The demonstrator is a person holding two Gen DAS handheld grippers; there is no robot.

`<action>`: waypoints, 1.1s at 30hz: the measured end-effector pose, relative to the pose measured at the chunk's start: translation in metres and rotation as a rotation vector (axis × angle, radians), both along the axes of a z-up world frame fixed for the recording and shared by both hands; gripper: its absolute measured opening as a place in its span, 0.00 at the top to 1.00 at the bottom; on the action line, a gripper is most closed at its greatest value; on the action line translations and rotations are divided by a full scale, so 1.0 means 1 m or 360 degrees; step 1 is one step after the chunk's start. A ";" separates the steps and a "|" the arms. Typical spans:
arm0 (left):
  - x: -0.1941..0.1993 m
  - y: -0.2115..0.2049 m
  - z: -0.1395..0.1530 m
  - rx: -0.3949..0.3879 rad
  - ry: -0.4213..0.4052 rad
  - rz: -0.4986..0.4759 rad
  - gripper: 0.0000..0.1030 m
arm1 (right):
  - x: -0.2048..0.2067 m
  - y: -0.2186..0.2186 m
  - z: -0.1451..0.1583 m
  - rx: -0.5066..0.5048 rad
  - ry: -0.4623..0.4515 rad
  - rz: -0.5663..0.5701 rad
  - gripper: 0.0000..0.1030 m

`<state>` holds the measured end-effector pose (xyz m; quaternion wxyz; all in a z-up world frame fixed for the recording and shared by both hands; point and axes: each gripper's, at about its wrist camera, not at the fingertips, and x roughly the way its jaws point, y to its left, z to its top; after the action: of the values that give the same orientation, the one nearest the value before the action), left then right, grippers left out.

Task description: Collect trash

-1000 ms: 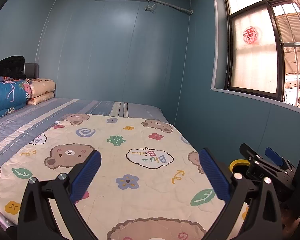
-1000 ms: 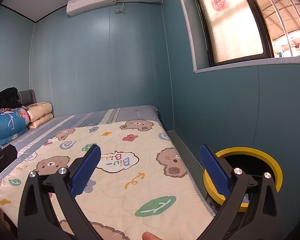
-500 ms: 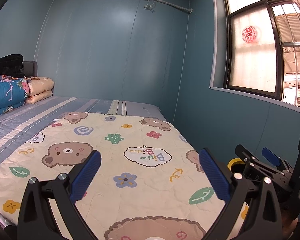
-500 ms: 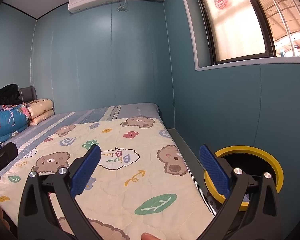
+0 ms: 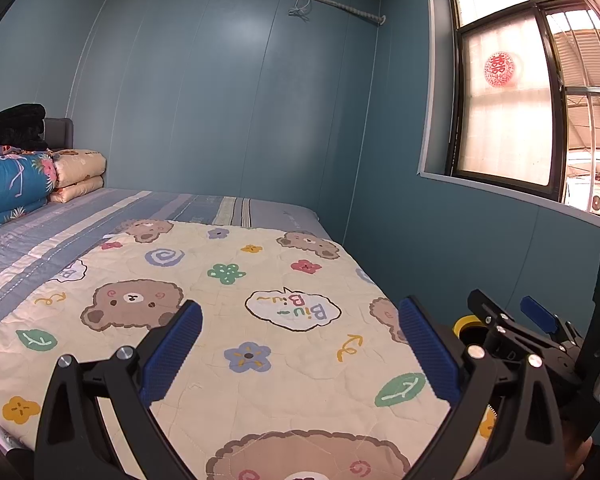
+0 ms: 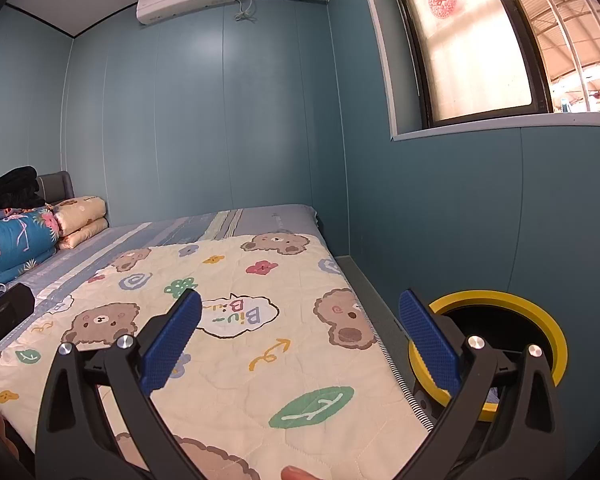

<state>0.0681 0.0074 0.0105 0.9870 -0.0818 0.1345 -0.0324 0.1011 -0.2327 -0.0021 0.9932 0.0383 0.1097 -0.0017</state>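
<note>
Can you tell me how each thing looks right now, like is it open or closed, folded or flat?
left gripper: open, holding nothing.
right gripper: open, holding nothing.
yellow-rimmed bin: on the floor beside the bed, no lid on.
bear quilt: spread flat on the bed.
blue flowered blanket: folded, stacked by the headboard.
window: can't tell whether shut.
</note>
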 end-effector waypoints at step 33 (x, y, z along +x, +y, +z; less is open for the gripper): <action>0.001 -0.004 -0.001 -0.0011 0.0010 -0.0002 0.08 | 0.002 0.000 -0.002 0.0002 0.0017 0.0005 0.08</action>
<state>0.0690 0.0037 0.0099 0.9863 -0.0851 0.1376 -0.0331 0.1034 -0.2325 -0.0038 0.9926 0.0388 0.1150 -0.0003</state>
